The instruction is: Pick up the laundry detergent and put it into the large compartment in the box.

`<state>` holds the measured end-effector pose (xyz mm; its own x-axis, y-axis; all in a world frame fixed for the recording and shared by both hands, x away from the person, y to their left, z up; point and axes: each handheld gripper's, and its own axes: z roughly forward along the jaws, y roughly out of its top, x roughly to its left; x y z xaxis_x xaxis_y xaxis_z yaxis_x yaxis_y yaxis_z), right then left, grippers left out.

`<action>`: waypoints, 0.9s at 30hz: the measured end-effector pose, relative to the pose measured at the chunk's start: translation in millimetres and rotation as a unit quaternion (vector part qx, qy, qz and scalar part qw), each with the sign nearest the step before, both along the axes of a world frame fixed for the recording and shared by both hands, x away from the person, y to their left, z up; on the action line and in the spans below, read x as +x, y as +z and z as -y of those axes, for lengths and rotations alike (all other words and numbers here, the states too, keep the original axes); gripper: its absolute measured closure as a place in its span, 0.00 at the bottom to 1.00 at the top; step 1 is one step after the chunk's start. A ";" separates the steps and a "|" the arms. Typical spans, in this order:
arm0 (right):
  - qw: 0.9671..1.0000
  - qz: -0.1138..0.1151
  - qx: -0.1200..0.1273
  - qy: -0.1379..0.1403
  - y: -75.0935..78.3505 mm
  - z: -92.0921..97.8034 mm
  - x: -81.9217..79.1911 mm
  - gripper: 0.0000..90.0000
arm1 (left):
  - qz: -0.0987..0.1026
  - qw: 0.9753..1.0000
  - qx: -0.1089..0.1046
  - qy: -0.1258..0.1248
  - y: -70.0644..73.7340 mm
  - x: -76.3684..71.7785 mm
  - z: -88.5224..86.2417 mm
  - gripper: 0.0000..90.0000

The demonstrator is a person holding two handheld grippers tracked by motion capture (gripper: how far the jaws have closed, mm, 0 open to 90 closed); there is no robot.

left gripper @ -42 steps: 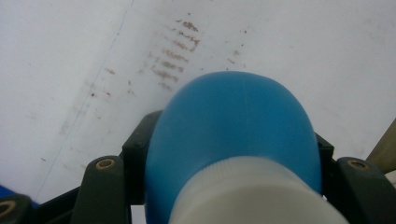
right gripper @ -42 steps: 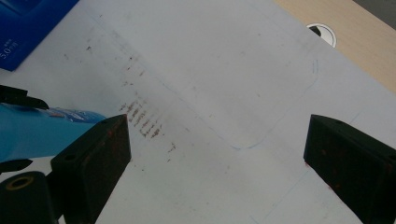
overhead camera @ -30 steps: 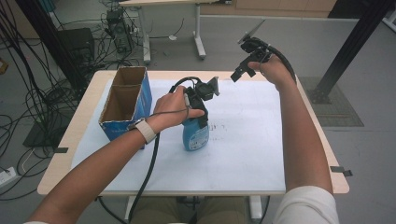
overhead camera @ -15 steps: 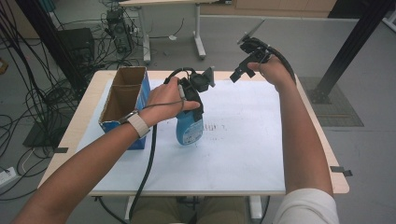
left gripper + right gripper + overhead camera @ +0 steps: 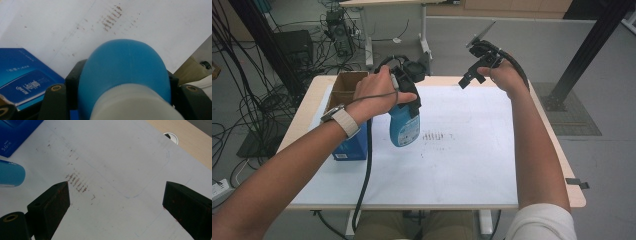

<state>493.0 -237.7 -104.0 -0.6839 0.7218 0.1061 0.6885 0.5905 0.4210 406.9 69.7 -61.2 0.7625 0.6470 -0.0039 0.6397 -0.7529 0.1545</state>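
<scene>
Left gripper (image 5: 408, 107) has its jaws clamped on the neck end of the blue bottle (image 5: 403, 127), gripping it near the top so the body hangs down below the hand – bottle looks lifted clear of the white sheet (image 5: 462, 165) in the high view, tilted slightly, over the left-centre of the table (image 5: 307, 105). In the left gripper view the bottle's blue body (image 5: 125, 72) bulges out between the two jaws, with its pale band closest to the camera, and both jaws press against its sides. The open cardboard box (image 5: 346, 87) with blue sides sits just left of the bottle at the table's left edge, close but not touching as far as I can tell. A patch of brownish smudges (image 5: 436, 136) on the sheet lies just right of the bottle. Right gripper (image 5: 472, 75) is held high over the far edge of the table, well apart from the bottle – jaws spread wide, nothing between them. In the right gripper view the two black jaws stand far apart over the bare sheet (image 5: 120, 165), with the smudges (image 5: 78, 183) near its left jaw and the bottle's end (image 5: 11, 176) at the left edge.
</scene>
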 end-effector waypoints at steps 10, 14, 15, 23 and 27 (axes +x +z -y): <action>1.000 0.002 0.003 0.000 -0.1 2.5 -1.7 0.08 | 0.007 1.000 0.008 0.028 36.8 -4.9 0.7 0.44; 1.000 0.004 0.003 0.000 0.8 3.3 -3.5 0.08 | 0.004 0.999 0.013 0.038 47.4 -4.5 0.7 0.44; 1.000 0.004 0.003 0.000 0.8 3.3 -3.5 0.08 | 0.004 0.999 0.012 0.041 50.5 -4.2 -0.9 0.44; 1.000 0.007 0.004 0.003 2.0 1.3 -6.8 0.08 | 0.003 0.998 0.013 0.065 67.1 -1.7 -7.5 0.44; 1.000 0.008 0.004 0.004 2.2 -0.3 -7.3 0.08 | 0.001 0.997 0.013 0.077 75.8 -1.3 -10.6 0.44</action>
